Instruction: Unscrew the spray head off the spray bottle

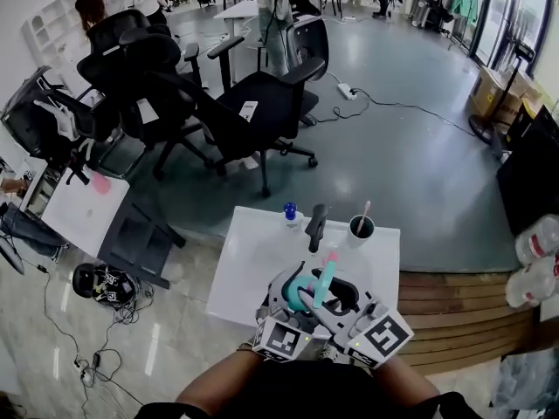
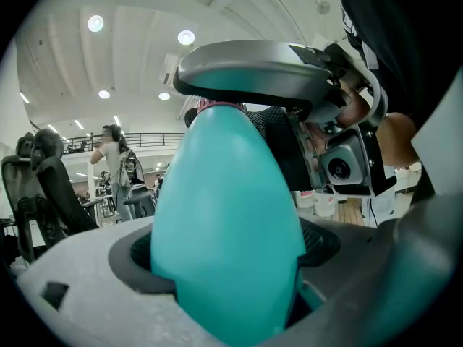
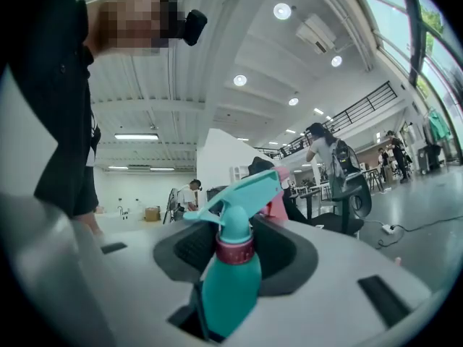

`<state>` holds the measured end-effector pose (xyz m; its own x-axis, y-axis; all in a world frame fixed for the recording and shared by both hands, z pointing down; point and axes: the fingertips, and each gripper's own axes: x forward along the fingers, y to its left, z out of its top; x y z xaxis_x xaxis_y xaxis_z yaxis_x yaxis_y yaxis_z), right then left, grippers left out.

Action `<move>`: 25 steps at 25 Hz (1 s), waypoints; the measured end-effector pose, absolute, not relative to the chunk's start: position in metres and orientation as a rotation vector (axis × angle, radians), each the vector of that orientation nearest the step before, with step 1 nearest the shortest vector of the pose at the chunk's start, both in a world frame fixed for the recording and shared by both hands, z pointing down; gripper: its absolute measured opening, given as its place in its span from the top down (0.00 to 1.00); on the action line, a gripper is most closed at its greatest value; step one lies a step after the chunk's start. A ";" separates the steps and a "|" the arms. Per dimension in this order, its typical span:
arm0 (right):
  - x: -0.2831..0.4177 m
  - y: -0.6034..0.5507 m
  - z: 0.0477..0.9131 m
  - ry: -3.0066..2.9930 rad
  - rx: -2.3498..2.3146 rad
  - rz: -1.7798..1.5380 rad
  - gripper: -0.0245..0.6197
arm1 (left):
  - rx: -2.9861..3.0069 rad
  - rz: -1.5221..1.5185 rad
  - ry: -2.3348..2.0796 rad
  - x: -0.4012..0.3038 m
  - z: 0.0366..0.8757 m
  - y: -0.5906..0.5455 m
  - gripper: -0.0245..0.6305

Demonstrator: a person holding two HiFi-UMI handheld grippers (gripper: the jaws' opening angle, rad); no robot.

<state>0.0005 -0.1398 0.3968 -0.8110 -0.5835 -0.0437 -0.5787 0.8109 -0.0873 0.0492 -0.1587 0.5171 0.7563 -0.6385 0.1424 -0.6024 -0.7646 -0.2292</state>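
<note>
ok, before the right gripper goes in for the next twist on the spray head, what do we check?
1. Hold of left gripper on spray bottle: ok, clamped on the body.
2. Pink collar lined up between the jaws of right gripper: ok.
3. Grip of right gripper on the collar: not ok, jaws stand apart, pads off it.
4. Seat of spray head on the bottle: ok, not off yet.
5. How far the collar is unscrewed: cannot tell.
6. Bottle held over the white table: ok.
</note>
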 end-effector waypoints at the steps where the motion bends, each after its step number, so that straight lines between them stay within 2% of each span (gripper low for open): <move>1: 0.001 -0.139 0.396 2.924 -0.945 -0.093 0.72 | -2.787 -0.314 0.989 0.050 0.516 -0.158 0.25; 16: -0.001 -0.120 0.382 2.957 -0.792 -0.056 0.74 | -2.820 -0.335 0.849 0.057 0.503 -0.141 0.25; 25: -0.003 -0.084 0.384 3.129 -0.287 0.033 0.74 | -2.867 -0.323 0.418 0.066 0.501 -0.105 0.25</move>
<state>-0.0027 -0.0839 0.3839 -0.9833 -0.1822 -0.0015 -0.1822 0.9830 0.0209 0.0659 -0.1052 0.5007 0.9351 -0.3035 0.1829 -0.2539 -0.9339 -0.2517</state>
